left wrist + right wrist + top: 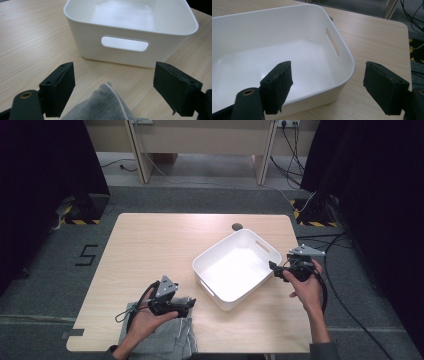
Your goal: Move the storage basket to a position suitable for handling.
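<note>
1. My left gripper (191, 302) hung wide open over the grey cloth (165, 335), jaws either side of a raised fold and not touching it
2. That cloth sat just in front of the white bin (232, 268), near its handle side
3. My right gripper (274, 266) was wide open too, at the bin's right rim, gripping nothing

The white bin (235, 268) blocks the table's (150, 250) middle right. Bare wood lies open to its left. The grey cloth (165, 335) covers the near edge.
</note>
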Motion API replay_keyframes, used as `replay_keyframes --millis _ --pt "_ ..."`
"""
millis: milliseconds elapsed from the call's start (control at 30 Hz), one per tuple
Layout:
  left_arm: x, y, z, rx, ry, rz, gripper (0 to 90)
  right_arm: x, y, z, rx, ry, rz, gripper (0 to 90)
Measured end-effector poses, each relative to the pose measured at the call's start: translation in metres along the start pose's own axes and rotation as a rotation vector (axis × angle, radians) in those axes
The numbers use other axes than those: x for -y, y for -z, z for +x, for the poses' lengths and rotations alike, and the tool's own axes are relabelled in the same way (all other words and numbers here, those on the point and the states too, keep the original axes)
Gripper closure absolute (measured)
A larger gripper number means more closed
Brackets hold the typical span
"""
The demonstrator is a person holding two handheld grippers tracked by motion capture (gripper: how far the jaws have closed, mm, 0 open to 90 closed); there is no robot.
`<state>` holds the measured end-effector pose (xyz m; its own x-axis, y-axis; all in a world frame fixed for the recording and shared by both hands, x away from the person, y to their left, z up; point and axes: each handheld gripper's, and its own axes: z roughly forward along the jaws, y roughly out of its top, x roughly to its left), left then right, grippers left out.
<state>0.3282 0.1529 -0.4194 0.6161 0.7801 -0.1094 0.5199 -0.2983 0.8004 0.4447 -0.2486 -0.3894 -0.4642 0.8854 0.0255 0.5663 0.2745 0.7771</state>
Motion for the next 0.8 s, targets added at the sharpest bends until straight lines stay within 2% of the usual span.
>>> replay_keyframes --millis 133,200,400,600,667,700,733,800 --pt "-0.005 -0.007 -0.004 0.009 -0.006 0.0 18.4 -0.004 -0.011 -0.002 -0.007 -0.007 0.021 27.3" --pt "-0.009 -0.015 -0.005 0.026 0.017 -0.001 20.4 -0.004 -0.025 -0.005 0.001 -0.015 0.066 30.8" --pt "-0.014 -0.028 -0.007 0.044 0.026 0.008 26.5 0.0 -0.043 -0.01 -0.003 -0.01 0.123 39.5" --pt "-0.02 -0.041 -0.008 0.035 0.032 0.013 33.0 0.005 -0.043 -0.011 0.0 -0.005 0.132 43.0" --pt "-0.023 -0.045 -0.007 0.047 0.044 0.018 35.0 0.007 -0.042 -0.012 -0.011 -0.023 0.132 43.4" --pt "-0.023 -0.045 -0.007 0.047 0.044 0.018 34.5 0.008 -0.041 -0.011 -0.006 -0.036 0.131 43.5" --pt "-0.027 -0.045 -0.006 0.066 0.06 0.013 36.3 0.009 -0.04 -0.011 0.005 -0.038 0.131 43.4" --pt "-0.031 -0.044 -0.005 0.066 0.064 0.01 37.3 0.011 -0.038 -0.009 0.012 -0.039 0.124 42.8"
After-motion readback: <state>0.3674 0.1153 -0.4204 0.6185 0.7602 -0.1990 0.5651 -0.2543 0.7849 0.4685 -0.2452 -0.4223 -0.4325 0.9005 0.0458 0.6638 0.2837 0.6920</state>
